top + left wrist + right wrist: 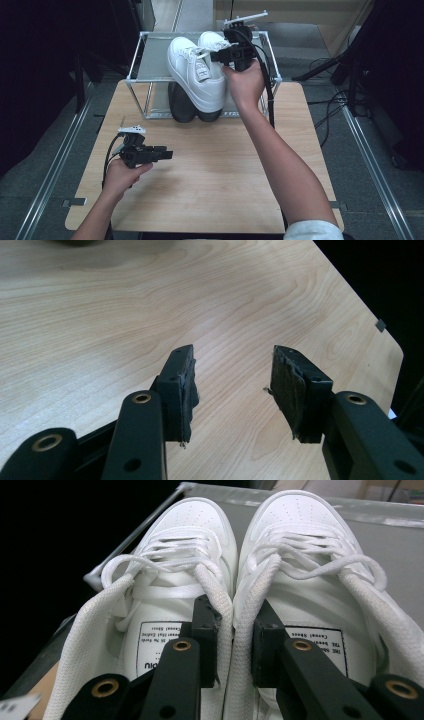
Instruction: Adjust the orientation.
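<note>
A pair of white sneakers (192, 70) hangs tilted over the top shelf of a metal rack (132, 79), toes pointing away from me. My right gripper (212, 54) is shut on them. In the right gripper view its jaws (235, 607) pinch together the inner collars of the left shoe (180, 545) and the right shoe (305, 535). My left gripper (167, 154) hovers low over the wooden table (215, 165) at the front left. It stands open (232, 357) with nothing between its pads.
A dark pair of shoes (182, 107) sits on the rack's lower level, partly hidden by the white pair. The grey top shelf (395, 545) lies under and beyond the sneakers. The table's right edge and rounded corner (395, 347) lie close to the left gripper's line of sight.
</note>
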`<state>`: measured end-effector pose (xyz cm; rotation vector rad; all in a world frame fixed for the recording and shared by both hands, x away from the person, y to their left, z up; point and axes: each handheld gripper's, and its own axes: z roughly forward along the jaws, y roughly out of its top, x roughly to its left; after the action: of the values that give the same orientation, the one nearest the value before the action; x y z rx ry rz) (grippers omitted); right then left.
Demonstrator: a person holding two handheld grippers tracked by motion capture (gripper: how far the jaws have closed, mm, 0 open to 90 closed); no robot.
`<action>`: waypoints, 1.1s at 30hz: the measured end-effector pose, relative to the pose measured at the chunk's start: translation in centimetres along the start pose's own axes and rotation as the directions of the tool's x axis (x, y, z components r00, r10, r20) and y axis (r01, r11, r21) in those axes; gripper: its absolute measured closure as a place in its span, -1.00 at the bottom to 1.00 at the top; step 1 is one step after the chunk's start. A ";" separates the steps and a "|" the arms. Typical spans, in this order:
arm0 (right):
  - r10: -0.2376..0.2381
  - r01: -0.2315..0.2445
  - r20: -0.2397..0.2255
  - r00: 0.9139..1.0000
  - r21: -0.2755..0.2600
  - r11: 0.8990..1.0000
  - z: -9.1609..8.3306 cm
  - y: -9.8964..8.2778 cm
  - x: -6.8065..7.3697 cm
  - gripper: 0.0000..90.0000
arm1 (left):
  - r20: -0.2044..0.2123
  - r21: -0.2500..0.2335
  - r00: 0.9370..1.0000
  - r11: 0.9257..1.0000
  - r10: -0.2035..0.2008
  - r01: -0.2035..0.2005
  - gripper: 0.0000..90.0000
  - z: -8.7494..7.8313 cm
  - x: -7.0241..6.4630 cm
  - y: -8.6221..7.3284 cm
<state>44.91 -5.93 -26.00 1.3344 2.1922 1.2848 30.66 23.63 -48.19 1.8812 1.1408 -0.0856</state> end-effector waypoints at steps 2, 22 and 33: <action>0.021 -0.021 0.033 0.999 -0.001 1.000 1.1 0.7 -0.4 0.74 | 0.005 0.004 1.000 1.000 0.002 -0.002 0.17 0.1 0.0 0.0; 0.154 -0.155 0.248 0.956 -0.015 0.988 8.0 4.7 -1.5 0.73 | 0.037 0.016 0.999 1.000 0.016 -0.017 0.17 0.3 -0.1 0.1; 0.180 -0.189 0.309 0.934 -0.002 0.982 9.1 5.0 -0.8 0.66 | 0.038 0.019 0.999 1.000 0.019 -0.020 0.17 0.3 -0.2 0.1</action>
<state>53.81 -0.70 -27.35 1.6604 1.9148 1.0226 30.73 23.22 -48.24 1.8999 1.0994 -0.1218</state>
